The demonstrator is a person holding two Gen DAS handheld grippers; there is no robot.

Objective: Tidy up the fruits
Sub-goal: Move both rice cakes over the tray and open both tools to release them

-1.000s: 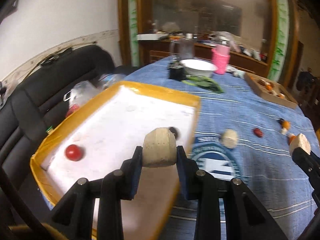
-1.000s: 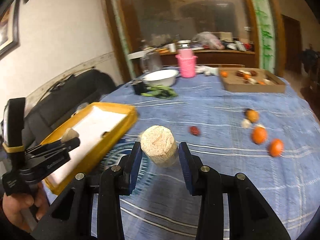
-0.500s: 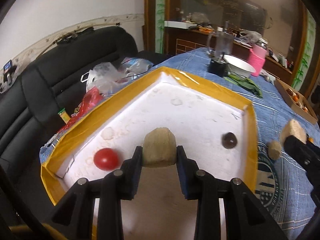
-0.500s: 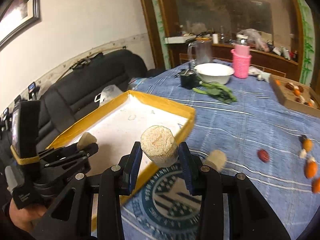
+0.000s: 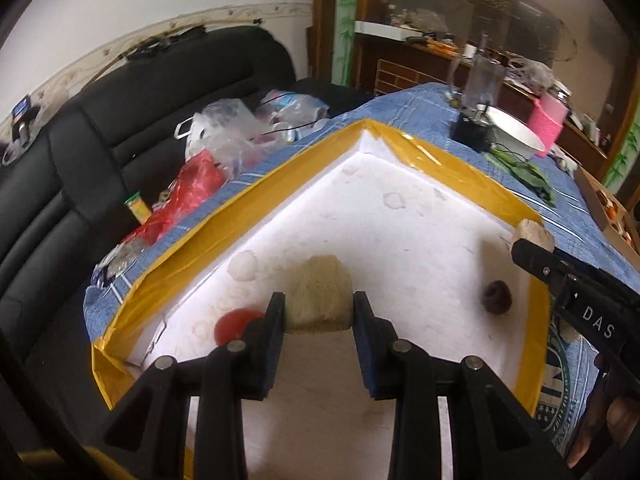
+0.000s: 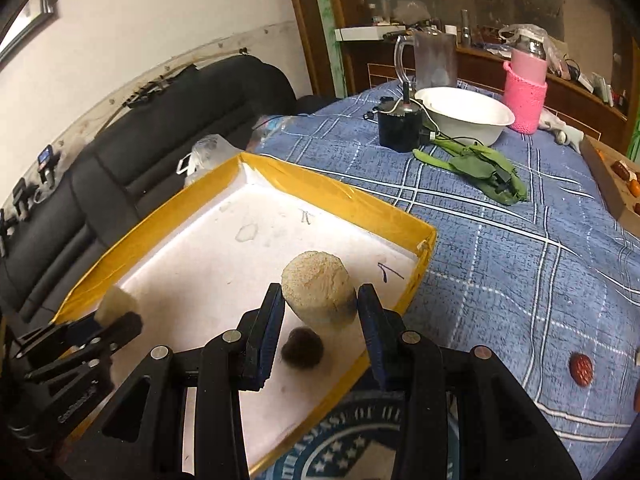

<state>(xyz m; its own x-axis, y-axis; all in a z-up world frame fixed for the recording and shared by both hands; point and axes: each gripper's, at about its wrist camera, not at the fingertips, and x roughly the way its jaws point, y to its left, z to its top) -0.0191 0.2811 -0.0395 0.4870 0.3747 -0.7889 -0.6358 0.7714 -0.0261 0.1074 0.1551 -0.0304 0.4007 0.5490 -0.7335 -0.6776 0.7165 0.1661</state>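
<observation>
A blue checked tabletop [image 6: 500, 264] carries a yellow-rimmed white tray [image 6: 332, 190] at its near-left edge, and both grippers hang over that tray, each with a pale tan fruit. The step in hand looks like the drop-off: carried fruit brought over the tray, not yet let go. The left gripper [image 5: 319, 314] has its fingers [image 5: 272, 320] closed to the width of a beige fruit [image 5: 318, 296], pinched at its sides, above the tray's near-left part, with a red fruit [image 5: 234, 322] lying on the tray floor just beside the left finger. The right gripper [image 6: 319, 312] holds a round tan fruit [image 6: 316, 290] the same way, fingers pressed against both flanks, over the tray's near-right corner; a dark fruit [image 6: 302, 348] lies on the tray directly under it. Whether either held fruit touches the floor cannot be told. Next, each gripper probably needs to come down to a bare patch of floor, clear of the red and dark fruits, and then spread its fingers so the fruit settles without rolling. More fruit waits on the tabletop, such as a red-brown piece [image 6: 581, 368] at the right.
</observation>
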